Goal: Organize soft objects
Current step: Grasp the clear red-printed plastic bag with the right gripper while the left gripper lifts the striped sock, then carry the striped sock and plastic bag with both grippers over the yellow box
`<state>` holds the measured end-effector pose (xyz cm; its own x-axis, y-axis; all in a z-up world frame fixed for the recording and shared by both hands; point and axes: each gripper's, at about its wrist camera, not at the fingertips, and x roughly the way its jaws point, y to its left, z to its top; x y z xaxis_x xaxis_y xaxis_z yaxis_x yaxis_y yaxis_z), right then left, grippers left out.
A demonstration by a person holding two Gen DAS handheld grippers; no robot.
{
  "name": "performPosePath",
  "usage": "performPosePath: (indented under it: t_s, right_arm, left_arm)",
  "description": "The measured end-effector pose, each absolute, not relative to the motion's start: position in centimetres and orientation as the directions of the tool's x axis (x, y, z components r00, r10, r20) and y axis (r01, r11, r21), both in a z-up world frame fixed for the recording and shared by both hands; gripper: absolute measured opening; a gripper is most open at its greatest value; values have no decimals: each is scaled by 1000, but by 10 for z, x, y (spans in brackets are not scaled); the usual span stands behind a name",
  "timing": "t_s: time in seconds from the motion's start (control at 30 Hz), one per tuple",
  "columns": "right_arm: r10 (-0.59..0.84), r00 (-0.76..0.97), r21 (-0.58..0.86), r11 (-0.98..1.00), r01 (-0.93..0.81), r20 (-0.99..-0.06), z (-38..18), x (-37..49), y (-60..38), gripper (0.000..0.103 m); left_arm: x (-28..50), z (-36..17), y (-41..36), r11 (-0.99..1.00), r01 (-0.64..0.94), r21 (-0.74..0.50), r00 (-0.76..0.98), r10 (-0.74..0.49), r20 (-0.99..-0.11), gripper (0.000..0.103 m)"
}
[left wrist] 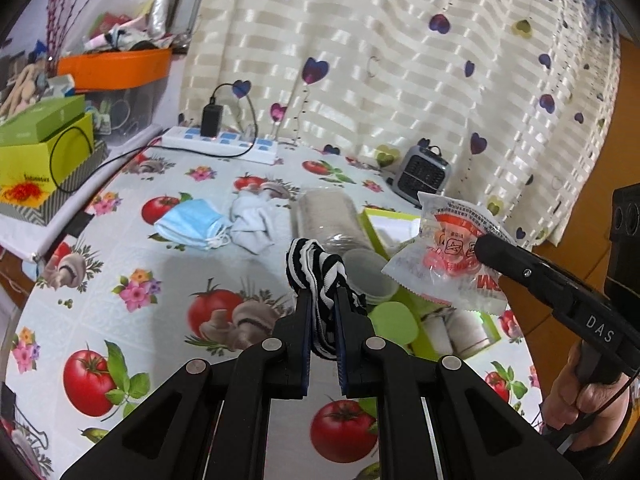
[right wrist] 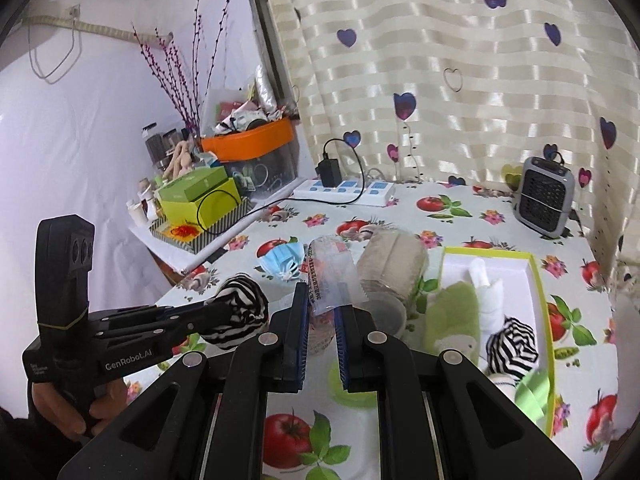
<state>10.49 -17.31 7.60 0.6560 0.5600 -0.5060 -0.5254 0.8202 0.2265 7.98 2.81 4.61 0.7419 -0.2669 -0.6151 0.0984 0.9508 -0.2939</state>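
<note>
- The left gripper (left wrist: 322, 300) is clamped tight on a black-and-white striped cloth (left wrist: 312, 264), held above the table (left wrist: 160, 272).
- The right gripper (right wrist: 322, 300) pinches a clear sealed packet (right wrist: 332, 272) with red print, its jaws only slightly apart, also held off the table.
- Just beyond, a clear jar (right wrist: 394, 264) lies on its side beside an empty plastic cup (right wrist: 386, 312).
- The green-rimmed box (right wrist: 540, 292) holds a green plush piece (right wrist: 454, 312), a white rolled cloth (right wrist: 488, 284) and another striped cloth (right wrist: 512, 344).
- A blue face mask (left wrist: 192, 222) and a white sock (left wrist: 252, 220) lie loose farther out on the table.
</note>
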Motion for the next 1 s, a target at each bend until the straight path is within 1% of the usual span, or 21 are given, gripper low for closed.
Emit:
performPosePath:
  t_s: [1.0]
  right_arm:
    - [551, 684, 269, 833, -484, -477, 75, 88, -213, 13]
  left_arm:
    - [74, 59, -18, 950, 173, -260, 730, -301, -614, 10]
